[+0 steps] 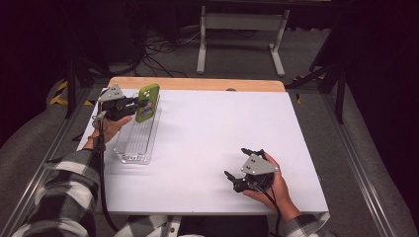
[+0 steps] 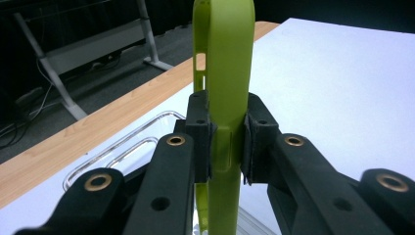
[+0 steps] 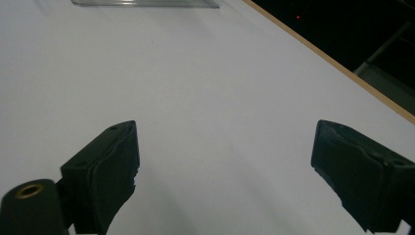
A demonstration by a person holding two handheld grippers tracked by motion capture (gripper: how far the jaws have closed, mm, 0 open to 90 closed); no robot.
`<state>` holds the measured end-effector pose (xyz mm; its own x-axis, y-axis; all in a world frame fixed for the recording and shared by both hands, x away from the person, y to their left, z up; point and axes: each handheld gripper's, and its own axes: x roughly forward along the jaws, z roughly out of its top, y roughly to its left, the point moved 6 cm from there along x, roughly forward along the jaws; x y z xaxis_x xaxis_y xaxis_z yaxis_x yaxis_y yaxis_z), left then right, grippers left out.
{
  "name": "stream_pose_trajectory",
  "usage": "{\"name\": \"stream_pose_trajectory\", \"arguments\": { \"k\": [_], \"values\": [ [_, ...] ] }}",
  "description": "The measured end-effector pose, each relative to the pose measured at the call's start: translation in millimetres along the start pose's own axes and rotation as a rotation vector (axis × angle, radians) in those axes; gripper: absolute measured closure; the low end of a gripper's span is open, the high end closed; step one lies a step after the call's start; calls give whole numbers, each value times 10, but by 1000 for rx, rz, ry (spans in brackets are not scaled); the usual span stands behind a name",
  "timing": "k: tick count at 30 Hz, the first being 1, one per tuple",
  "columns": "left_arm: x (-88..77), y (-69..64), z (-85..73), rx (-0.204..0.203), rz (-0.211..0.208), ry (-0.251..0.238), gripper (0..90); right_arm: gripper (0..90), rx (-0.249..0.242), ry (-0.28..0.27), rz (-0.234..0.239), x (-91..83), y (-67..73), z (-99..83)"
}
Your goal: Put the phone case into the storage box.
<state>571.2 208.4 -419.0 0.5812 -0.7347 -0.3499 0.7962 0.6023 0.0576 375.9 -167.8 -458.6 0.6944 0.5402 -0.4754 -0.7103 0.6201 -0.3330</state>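
- Containers: one clear plastic tray [image 1: 137, 143] lies on the white table [image 1: 207, 148] near its left edge, long side running away from the person; nothing can be made out lying inside it in the high view.
- Phone case: one lime-green case [image 1: 147, 102] is held upright above the far end of the tray, clear of the table. In the left gripper view the case [image 2: 224, 73] stands on edge between the two black pads, with the tray's rim [image 2: 122, 147] below and to the left.
- Left gripper [image 1: 133, 106]: raised over the tray's far end, jaws pointing right across the table, pads pinched hard on the two faces of the case [image 2: 227, 147]. The hand grips it from below, checked sleeve running back to the near left corner.
- Right gripper [image 1: 243, 165]: rests low at the near right part of the table, held in the person's hand, pointing left and away. Its jaws stand wide apart [image 3: 225, 161] with only bare table between them.
- Count: two grippers, one case, one tray.
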Motion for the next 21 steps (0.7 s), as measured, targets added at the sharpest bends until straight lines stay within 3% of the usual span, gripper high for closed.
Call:
{"name": "stream_pose_trajectory", "arguments": {
  "k": [7,14,21],
  "values": [
    [122,96,17,10,15,37,772,115,-29,17,-13,35,12,-16],
    [174,208,-50,-33,16,43,771,114,-43,32,-29,60,-3,-37],
    [160,318,-59,-9,93,56,765,114,-66,37,-32,60,17,-34]
  ]
}}
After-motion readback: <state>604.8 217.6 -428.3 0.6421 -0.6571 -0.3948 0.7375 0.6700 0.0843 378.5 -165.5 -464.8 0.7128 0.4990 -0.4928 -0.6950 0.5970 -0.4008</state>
